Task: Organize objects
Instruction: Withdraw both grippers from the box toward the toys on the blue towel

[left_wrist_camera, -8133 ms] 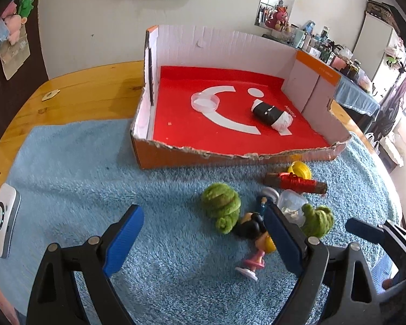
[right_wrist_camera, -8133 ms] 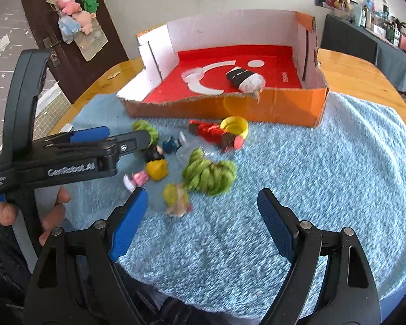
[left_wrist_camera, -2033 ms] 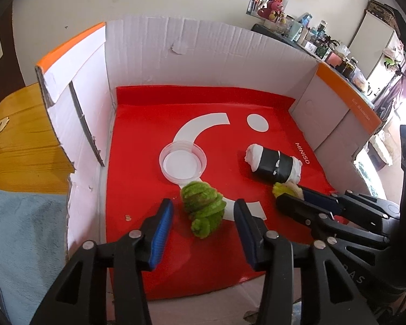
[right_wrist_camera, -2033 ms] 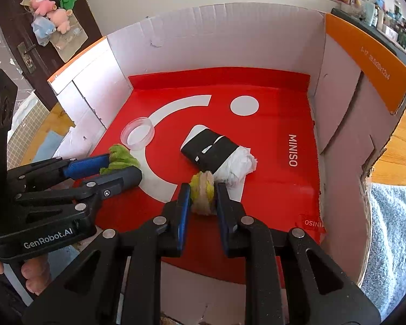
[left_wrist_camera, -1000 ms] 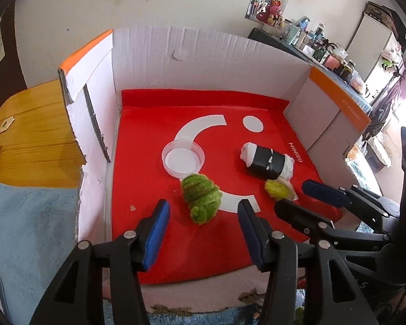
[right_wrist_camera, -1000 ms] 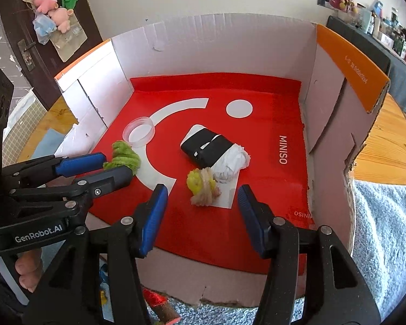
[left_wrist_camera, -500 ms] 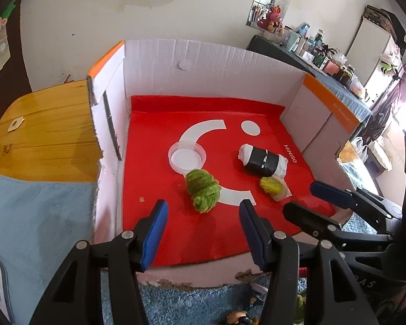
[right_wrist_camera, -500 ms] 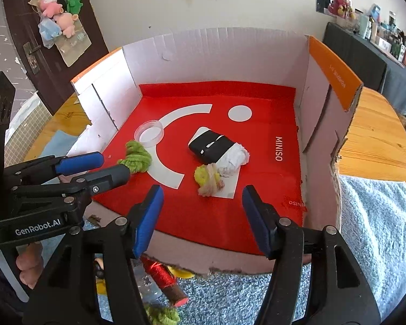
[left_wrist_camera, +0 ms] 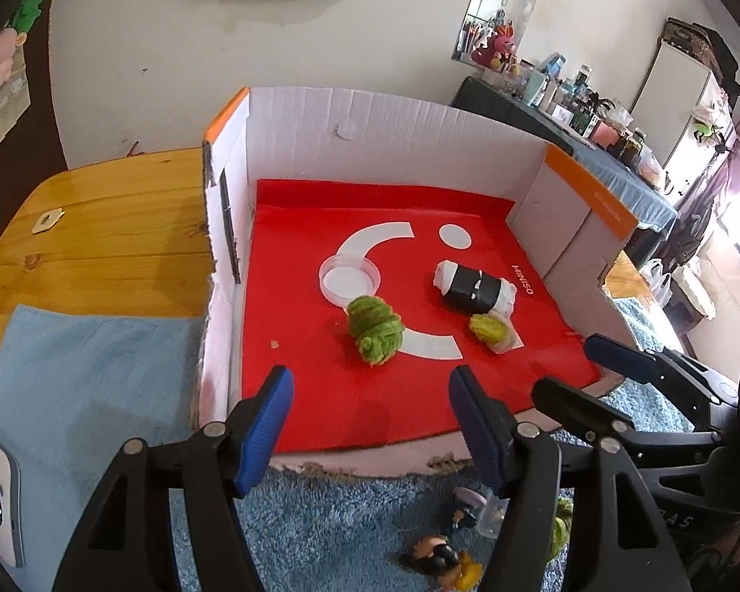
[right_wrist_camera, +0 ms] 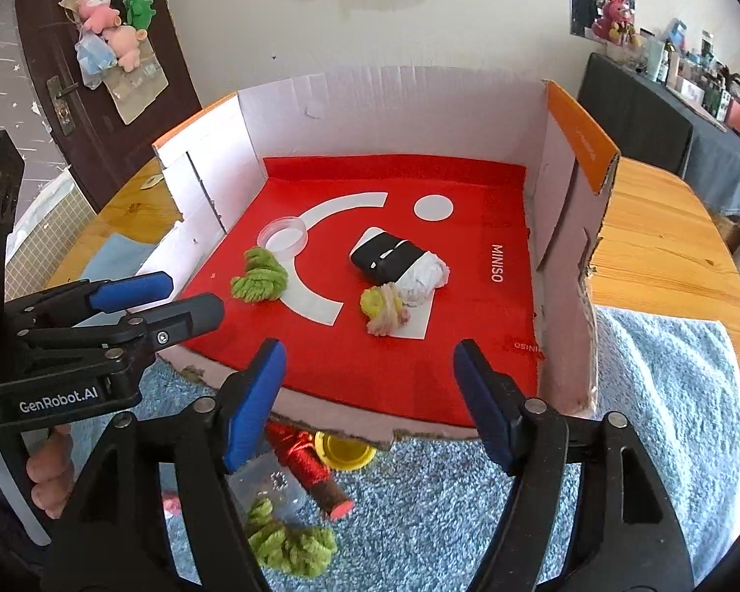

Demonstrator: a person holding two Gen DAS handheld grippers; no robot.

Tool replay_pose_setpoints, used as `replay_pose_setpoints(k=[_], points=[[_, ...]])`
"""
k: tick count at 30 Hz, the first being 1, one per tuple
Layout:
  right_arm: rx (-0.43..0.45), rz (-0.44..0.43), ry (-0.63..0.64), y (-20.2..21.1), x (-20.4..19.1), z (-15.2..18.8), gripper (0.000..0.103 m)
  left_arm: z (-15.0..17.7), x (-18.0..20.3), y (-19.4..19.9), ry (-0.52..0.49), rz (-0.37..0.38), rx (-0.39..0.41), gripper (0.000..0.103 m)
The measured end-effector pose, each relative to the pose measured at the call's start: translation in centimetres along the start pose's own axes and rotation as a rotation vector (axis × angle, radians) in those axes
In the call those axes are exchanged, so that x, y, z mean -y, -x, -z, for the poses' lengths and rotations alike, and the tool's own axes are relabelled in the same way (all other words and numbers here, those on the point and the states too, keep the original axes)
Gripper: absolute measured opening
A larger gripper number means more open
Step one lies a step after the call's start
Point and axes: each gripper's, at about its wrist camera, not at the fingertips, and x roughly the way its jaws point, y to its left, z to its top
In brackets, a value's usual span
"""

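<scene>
Now both grippers hang over the box's [left_wrist_camera: 394,118] near edge, empty. The left gripper's [left_wrist_camera: 370,414] fingers have just been spreading and stand wide with nothing between them; likewise the right gripper's [right_wrist_camera: 370,385]. Inside, on the red floor, lie the green yarn bundle [left_wrist_camera: 372,328], the yellow bundle [right_wrist_camera: 385,308], a black-and-white roll [right_wrist_camera: 399,264] and a clear lid [left_wrist_camera: 350,280]. More toys [right_wrist_camera: 291,547] lie on the blue towel [right_wrist_camera: 666,394].

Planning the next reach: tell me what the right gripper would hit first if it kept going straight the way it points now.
Probably the red floor of the cardboard box, just short of the yellow-green yarn bundle. The right gripper, jaws just opened and empty, aims over the low front edge; depth is uncertain.
</scene>
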Motion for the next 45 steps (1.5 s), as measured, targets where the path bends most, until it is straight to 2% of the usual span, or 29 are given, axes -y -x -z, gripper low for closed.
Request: replay_pose_setpoints(k=[3,6,10,17,45], points=[[0.008,0.005,0.003,0.5,-0.2,0.2,0.072,0.3,-0.1,0.5,0.003,-0.004,0.01,0.074],[0.02,0.007,0.002,1.1,-0.3,0.5,0.073,0.6,-0.1,1.2,0.004,-0.006,0.019,0.074],[0.035,0.009,0.004,1.8,-0.5,0.9,0.078,1.1,-0.1,2.0,0.007,-0.011,0.035,0.081],[0.053,0.017,0.005,3.1,-0.9,1.8,0.08,2.0,-0.1,3.3,0.009,-0.013,0.053,0.084],[0.041,0.033,0.003,4.8,-2.0,6.2,0.081,6.1,1.0,5.5,-0.021,-0.008,0.055,0.084]])
